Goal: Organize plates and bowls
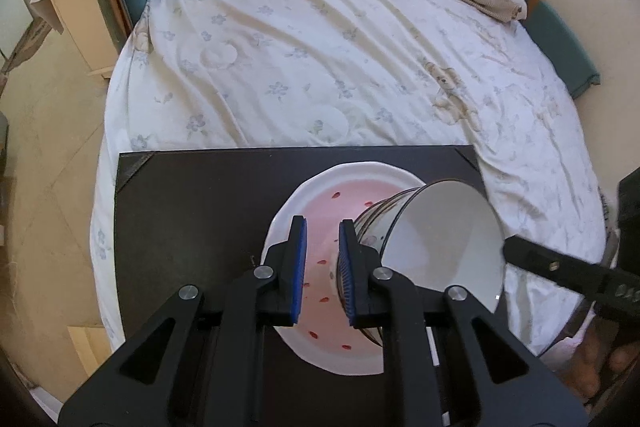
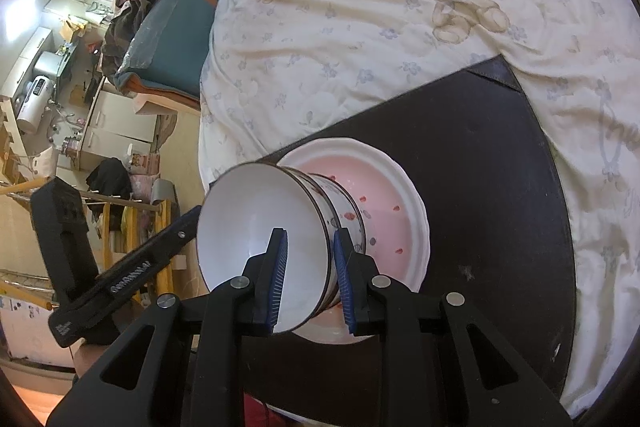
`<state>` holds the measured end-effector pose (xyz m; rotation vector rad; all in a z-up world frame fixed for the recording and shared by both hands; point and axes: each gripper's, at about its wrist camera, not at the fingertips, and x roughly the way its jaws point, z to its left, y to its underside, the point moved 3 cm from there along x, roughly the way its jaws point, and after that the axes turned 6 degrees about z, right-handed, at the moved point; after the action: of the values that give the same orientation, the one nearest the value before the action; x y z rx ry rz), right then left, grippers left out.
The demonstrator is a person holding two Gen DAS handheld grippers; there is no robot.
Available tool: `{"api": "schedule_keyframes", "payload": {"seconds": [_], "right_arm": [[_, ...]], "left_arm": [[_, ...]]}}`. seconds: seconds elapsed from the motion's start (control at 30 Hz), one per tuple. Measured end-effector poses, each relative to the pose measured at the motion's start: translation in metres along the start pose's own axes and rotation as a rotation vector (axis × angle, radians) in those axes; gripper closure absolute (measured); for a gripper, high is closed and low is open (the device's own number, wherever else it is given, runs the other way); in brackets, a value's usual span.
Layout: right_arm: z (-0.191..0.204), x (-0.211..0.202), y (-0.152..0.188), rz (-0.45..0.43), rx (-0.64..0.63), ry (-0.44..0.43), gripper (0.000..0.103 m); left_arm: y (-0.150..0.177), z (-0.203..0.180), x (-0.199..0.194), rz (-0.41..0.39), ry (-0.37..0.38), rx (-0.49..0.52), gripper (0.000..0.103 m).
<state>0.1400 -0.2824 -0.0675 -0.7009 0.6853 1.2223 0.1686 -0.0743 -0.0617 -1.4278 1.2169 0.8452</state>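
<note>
Left wrist view: left hand-held gripper [image 1: 322, 269] spread, holding nothing, over pink plate [image 1: 320, 203] on black board [image 1: 192, 219] on bed [image 1: 320, 47]. Right wrist view: right hand-held gripper [image 2: 310, 277] pinching tipped bowl [image 2: 256, 227] rim, above plate.

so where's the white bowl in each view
Left wrist: the bowl is lower right, tipped on its side, just right of the left gripper, above the pink plate.
Right wrist: the bowl is lower centre-left, its rim between the right gripper's fingers.
Shared landmark: the pink plate on the dark mat.
</note>
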Motion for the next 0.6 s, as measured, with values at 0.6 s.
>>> {"api": "schedule_keyframes", "payload": {"seconds": [0.6], "right_arm": [[0.024,-0.043,0.024,-0.169,-0.149,0.098,0.036]], "left_arm": [[0.048,0.007,-0.074,-0.175,-0.035,0.018,0.089]]}}
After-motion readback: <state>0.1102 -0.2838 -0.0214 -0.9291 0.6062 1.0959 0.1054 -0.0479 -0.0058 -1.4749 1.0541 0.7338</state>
